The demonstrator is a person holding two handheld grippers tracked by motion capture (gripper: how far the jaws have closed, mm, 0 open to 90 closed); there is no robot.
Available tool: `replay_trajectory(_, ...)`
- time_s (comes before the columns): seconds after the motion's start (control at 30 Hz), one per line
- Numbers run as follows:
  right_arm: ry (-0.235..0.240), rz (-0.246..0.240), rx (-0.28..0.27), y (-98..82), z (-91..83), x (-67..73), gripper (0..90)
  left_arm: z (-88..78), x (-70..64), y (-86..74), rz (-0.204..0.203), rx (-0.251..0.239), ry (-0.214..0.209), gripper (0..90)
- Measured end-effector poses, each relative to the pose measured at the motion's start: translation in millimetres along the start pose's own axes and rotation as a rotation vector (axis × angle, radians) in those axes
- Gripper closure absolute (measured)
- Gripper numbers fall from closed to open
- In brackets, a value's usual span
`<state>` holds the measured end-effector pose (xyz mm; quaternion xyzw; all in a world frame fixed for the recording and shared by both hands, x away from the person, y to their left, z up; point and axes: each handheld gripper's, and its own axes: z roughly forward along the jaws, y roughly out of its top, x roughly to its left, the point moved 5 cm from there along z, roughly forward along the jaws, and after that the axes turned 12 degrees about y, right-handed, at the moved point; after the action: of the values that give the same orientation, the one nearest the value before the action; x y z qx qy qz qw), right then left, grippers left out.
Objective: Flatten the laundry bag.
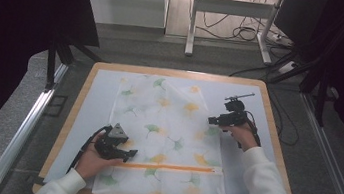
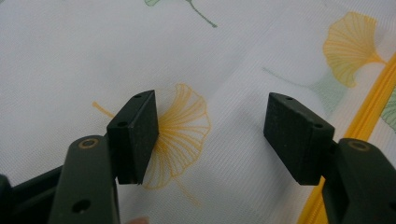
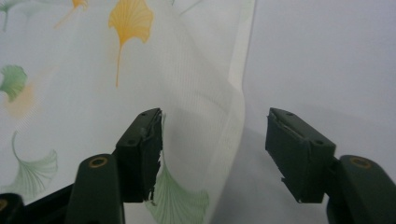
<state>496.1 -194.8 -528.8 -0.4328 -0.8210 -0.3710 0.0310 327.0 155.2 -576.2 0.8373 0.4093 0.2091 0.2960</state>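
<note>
Lay flat on the table [image 1: 75, 109]: thin mesh bag [image 1: 171, 127], probably light, limp, slippery. Both grippers, left [image 1: 128, 153] and right [image 1: 212, 119], jaws apart, empty. Best pinched at the right hem [image 3: 237, 88].

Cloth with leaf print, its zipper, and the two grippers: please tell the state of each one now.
Cloth: spread flat on the table, far right corner folded over.
Zipper: appears closed along its length.
Left gripper: open, over the cloth beside the zipper.
Right gripper: open, jaws astride the cloth's right edge, holding nothing.
</note>
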Motion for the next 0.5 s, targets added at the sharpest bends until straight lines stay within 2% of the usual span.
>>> replay_trajectory(0.07,0.030,0.012,0.013,3.1,7.6,-1.2,46.4,0.0,0.4,-0.1,0.001,0.000,-0.001,35.3)
replay_trajectory(0.1,0.030,0.012,0.013,3.1,7.6,-1.2,46.4,0.0,0.4,-0.1,0.001,0.000,-0.001,35.3)
replay_trajectory(0.13,0.040,-0.009,0.026,3.1,11.6,2.4,55.4,-0.1,0.5,-0.2,0.001,0.000,-0.002,35.3)
replay_trajectory(0.17,0.040,-0.009,0.026,3.1,11.6,2.4,55.4,-0.1,0.6,-0.3,0.002,0.000,-0.002,35.3)
replay_trajectory(0.2,0.037,-0.036,0.034,3.1,14.5,6.7,63.7,0.0,0.7,-0.4,0.002,-0.001,-0.002,35.3)
replay_trajectory(0.23,0.037,-0.036,0.034,3.1,14.5,6.7,63.7,0.0,0.7,-0.4,0.002,-0.001,-0.002,35.3)
replay_trajectory(0.27,0.040,-0.053,0.032,3.9,15.1,11.3,69.6,0.1,0.4,-0.4,0.002,-0.001,-0.001,35.3)
replay_trajectory(0.3,0.040,-0.053,0.032,3.9,15.1,11.3,69.6,0.1,0.4,-0.4,0.002,-0.001,-0.001,35.2)
replay_trajectory(0.37,0.039,-0.106,0.019,5.7,14.6,22.0,78.8,0.1,0.2,-0.5,0.002,-0.002,0.001,35.2)
replay_trajectory(0.5,0.045,-0.223,0.000,5.9,15.0,48.0,83.8,0.2,0.2,-0.5,0.001,-0.001,0.002,35.1)
